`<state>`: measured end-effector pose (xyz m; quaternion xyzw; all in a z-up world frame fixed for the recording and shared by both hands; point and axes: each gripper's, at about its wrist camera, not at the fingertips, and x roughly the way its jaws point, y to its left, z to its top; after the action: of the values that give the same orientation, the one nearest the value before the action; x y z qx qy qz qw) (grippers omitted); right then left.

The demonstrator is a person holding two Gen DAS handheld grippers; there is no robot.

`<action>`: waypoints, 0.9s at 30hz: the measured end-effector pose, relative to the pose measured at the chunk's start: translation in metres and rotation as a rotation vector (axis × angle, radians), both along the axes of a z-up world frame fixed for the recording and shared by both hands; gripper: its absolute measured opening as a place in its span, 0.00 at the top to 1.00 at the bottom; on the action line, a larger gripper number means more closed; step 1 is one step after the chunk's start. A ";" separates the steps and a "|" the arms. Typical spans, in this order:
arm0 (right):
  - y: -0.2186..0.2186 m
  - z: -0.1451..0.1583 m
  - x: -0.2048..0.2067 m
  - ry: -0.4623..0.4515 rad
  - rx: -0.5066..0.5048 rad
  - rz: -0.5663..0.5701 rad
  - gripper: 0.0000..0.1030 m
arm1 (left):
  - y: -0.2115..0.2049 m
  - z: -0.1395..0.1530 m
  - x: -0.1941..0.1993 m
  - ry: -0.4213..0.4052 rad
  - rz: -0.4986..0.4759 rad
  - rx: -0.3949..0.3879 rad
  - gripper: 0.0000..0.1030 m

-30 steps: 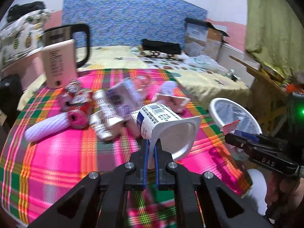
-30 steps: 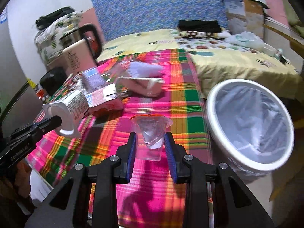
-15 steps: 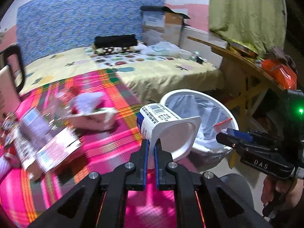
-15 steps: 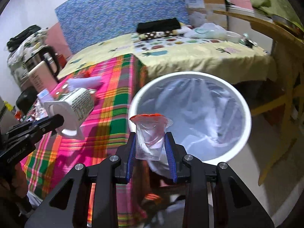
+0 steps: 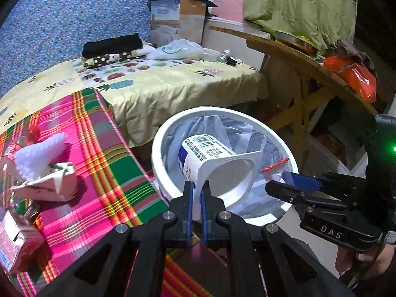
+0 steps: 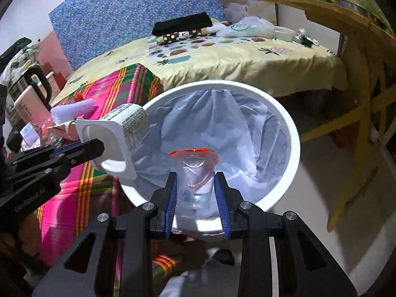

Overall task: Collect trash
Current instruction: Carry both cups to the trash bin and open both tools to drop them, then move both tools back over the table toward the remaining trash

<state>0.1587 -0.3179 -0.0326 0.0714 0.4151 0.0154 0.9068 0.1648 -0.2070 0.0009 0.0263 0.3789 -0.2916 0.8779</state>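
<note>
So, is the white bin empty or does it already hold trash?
Seemingly empty: inside the bin only the bare liner shows; its very bottom is hidden.

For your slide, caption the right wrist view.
Right claw holds a clear plastic cup over the lined white bin.

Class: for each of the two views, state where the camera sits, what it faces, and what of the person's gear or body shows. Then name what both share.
Left wrist: behind the left tongs, facing the bin; right tongs and fingers show.
Right wrist: behind the right tongs, above the bin; left tongs visible.
Shared: bin, white cup, clear cup, plaid cloth.
</note>
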 end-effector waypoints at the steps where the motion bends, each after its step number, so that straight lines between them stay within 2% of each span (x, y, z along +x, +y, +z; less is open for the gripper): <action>1: -0.003 -0.001 0.002 0.003 0.005 0.000 0.70 | -0.001 0.000 0.000 0.001 -0.003 0.001 0.93; 3: -0.005 -0.002 0.001 0.006 0.013 -0.003 0.69 | -0.004 -0.001 0.001 0.002 -0.011 0.005 0.91; 4: -0.006 -0.002 0.002 0.004 0.012 -0.006 0.69 | -0.005 -0.001 0.002 0.002 -0.013 0.006 0.84; 6: -0.006 -0.001 0.001 -0.005 0.008 -0.008 0.69 | -0.005 -0.001 0.002 0.000 -0.016 -0.002 0.61; 7: -0.007 -0.001 0.000 -0.007 0.009 -0.009 0.68 | -0.005 0.000 0.002 -0.002 -0.017 -0.006 0.59; 12: -0.009 0.002 -0.002 -0.024 0.014 -0.008 0.62 | -0.002 0.001 0.000 -0.002 -0.007 -0.012 0.59; 17: -0.007 0.008 -0.004 -0.045 0.024 -0.005 0.44 | 0.013 0.003 -0.004 0.014 0.033 -0.038 0.59; 27: 0.020 0.022 -0.014 -0.094 0.029 0.086 0.43 | 0.048 0.010 -0.033 -0.026 0.129 -0.038 0.59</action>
<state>0.1442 -0.2975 -0.0102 0.0658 0.3743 0.0638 0.9228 0.1314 -0.1589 0.0108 -0.0108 0.3629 -0.2412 0.9000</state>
